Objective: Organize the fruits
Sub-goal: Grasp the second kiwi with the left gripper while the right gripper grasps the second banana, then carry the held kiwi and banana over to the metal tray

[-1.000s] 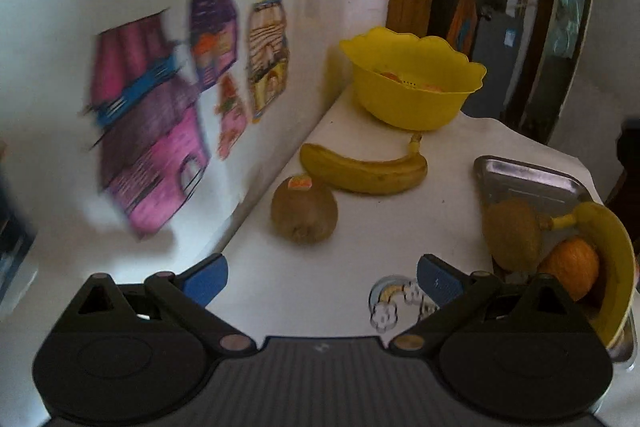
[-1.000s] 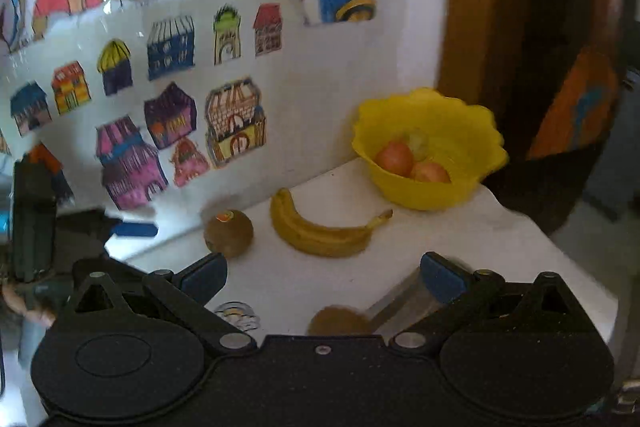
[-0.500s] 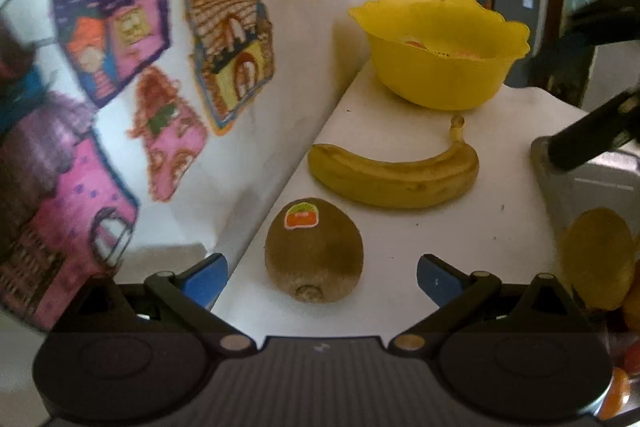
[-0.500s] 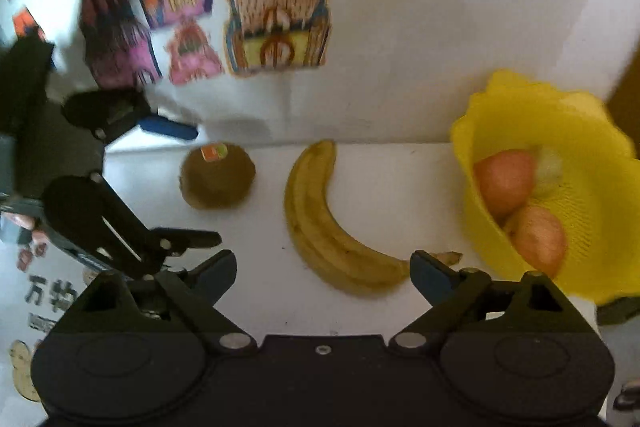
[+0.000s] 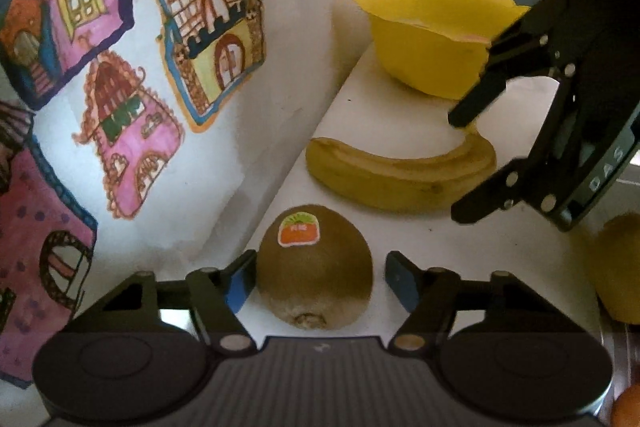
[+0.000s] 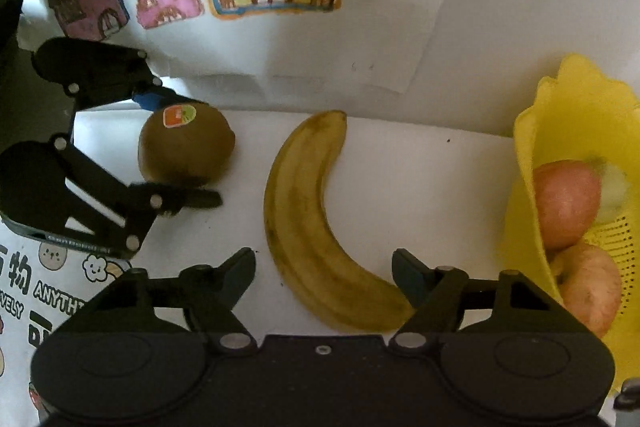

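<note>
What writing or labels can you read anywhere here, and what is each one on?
"DAS": the right gripper body, rest hidden.
"ANYTH", cut off, with Chinese characters including "物": the printed sheet on the table.
Sticker on the kiwi: too blurred to read.
Strip lettering on the left gripper: too small.

Both tools are matte black plastic. The left claw [image 5: 318,273] has two angled linkage arms with round silver and brass-coloured pivot pins, blue pads on its fingertips [image 5: 239,285], and a ribbed dark grey plate between two round housings. The right claw [image 6: 323,273] is built alike, with a small silver screw at its plate's twelve o'clock edge and white lettering along its side.
</note>
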The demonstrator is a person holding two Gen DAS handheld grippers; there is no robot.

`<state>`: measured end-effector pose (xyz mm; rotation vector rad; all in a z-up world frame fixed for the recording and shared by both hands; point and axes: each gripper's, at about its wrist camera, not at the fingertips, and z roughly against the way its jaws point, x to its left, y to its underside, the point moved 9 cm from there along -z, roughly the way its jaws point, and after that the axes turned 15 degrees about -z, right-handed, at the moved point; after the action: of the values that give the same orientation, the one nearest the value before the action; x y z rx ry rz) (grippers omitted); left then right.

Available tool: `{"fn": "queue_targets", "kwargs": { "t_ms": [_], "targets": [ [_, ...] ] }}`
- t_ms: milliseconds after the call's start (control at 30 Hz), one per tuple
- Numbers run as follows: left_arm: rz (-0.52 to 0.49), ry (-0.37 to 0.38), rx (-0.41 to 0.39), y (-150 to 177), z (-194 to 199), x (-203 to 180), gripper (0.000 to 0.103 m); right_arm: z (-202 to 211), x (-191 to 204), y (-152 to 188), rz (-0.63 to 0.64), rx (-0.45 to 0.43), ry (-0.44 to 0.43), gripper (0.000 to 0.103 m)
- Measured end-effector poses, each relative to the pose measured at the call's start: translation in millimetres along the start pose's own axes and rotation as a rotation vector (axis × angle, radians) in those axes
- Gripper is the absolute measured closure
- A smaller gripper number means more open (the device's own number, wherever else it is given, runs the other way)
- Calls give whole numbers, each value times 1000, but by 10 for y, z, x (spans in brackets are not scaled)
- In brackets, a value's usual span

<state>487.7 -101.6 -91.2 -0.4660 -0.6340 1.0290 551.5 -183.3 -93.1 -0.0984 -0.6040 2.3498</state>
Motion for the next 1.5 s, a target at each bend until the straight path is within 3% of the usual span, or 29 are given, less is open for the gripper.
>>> {"fn": "queue_targets", "kwargs": {
  "t_ms": [133,367,633,1000,1233,1333,1500],
  "targets": [
    [9,-15,3,-33,-22,30,42,-34,26,-17,-2,7,10,35],
    [40,-8,23,30,45,45,43,-56,159,-42,-2,23,32,52],
    [91,5,74,337,331,47,43,-3,558,26,-59,73,49,64],
    [155,-2,134,977,871,249,43,197,1478,349,-208,65,37,64],
    [133,21,160,1201,1103,351,43,469,2095,710,-319,27,108,62],
    [122,38,165,1225,1135,355,43,516,2234,784,-445,34,129,62],
    [107,53,173,1267,1186,346,43,552,2276,827,-479,-4,164,60]
  ]
}}
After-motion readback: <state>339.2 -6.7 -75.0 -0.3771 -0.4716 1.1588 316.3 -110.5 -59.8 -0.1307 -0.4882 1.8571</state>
